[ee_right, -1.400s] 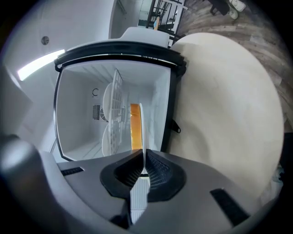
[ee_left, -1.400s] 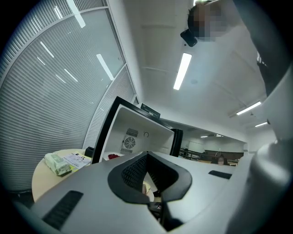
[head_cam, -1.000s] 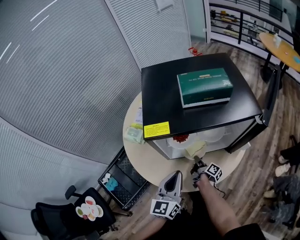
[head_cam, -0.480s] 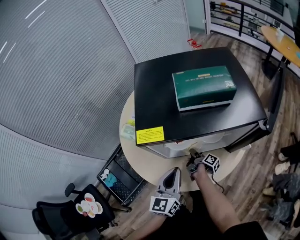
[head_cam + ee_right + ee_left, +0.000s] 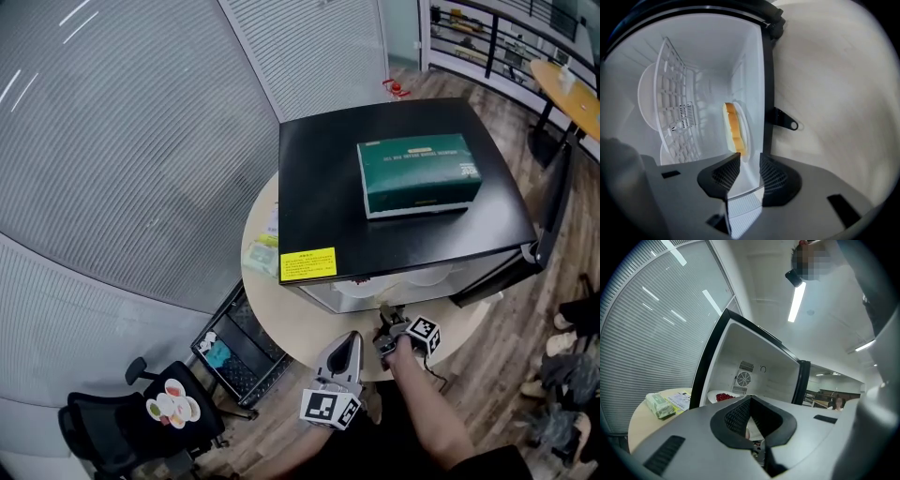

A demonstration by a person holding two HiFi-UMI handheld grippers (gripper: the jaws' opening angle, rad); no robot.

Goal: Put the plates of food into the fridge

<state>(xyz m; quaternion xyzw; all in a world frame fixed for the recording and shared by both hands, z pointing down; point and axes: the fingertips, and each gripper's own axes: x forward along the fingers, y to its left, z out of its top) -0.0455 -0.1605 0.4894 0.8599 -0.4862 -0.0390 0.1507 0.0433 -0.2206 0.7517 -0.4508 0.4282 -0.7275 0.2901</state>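
Note:
The black mini fridge [image 5: 337,220] stands open on the round table [image 5: 281,319]. In the right gripper view a white plate with bread slices [image 5: 733,126] lies on the fridge floor beside the white wire shelf [image 5: 675,112]. My right gripper [image 5: 748,159] is at the fridge mouth [image 5: 386,330]. Its jaws are opening, with the plate's rim just ahead of the gap and no pad pressing on it. A plate of red food [image 5: 723,397] sits deeper inside. My left gripper [image 5: 751,400] hangs lower at the table's near edge [image 5: 345,354], shut and empty.
A green box [image 5: 419,175] lies on the fridge top, and the fridge door [image 5: 553,192] swings out to the right. A green packet [image 5: 658,404] and papers [image 5: 680,401] lie on the table left of the fridge. A black crate [image 5: 230,352] and a chair [image 5: 141,427] stand below the table.
The right gripper carried the bread plate from in front of the fridge into it, and its jaws have parted. The left gripper stayed put.

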